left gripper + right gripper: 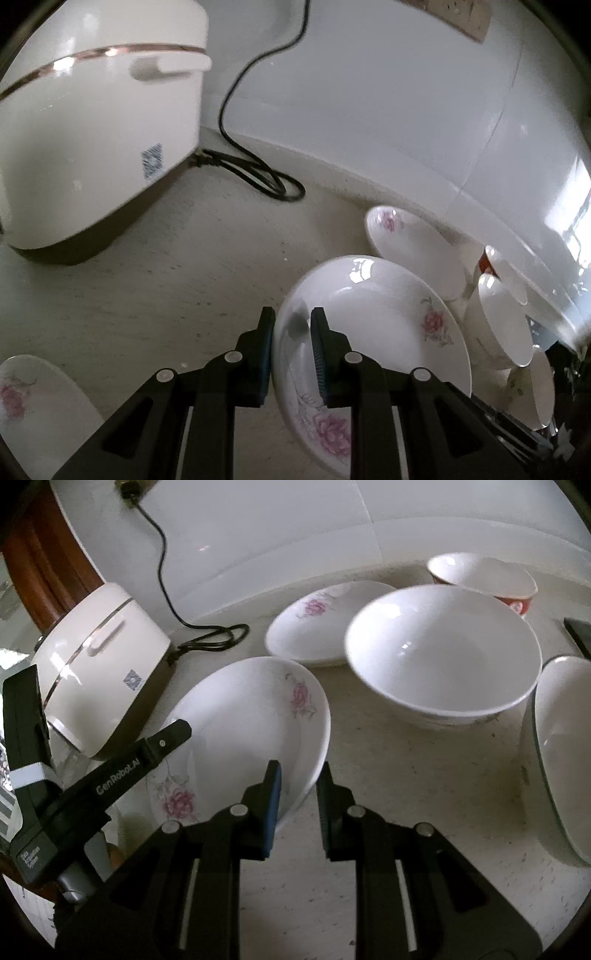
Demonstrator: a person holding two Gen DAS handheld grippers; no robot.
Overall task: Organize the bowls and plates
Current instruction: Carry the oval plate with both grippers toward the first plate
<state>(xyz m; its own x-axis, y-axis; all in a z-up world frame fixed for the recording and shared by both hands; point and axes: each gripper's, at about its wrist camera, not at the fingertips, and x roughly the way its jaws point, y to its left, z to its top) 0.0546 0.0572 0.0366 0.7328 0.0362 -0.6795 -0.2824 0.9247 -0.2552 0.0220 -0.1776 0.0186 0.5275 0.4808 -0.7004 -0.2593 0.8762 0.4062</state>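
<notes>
Both grippers are pinching the same flowered plate, lifted and tilted above the speckled counter. The left gripper is clamping the plate's left rim; the right gripper is clamping the opposite rim, pads pressing either side. A second flowered plate is lying behind, a large white bowl beside it, a red-patterned bowl farther back. A white rice cooker is standing at left.
</notes>
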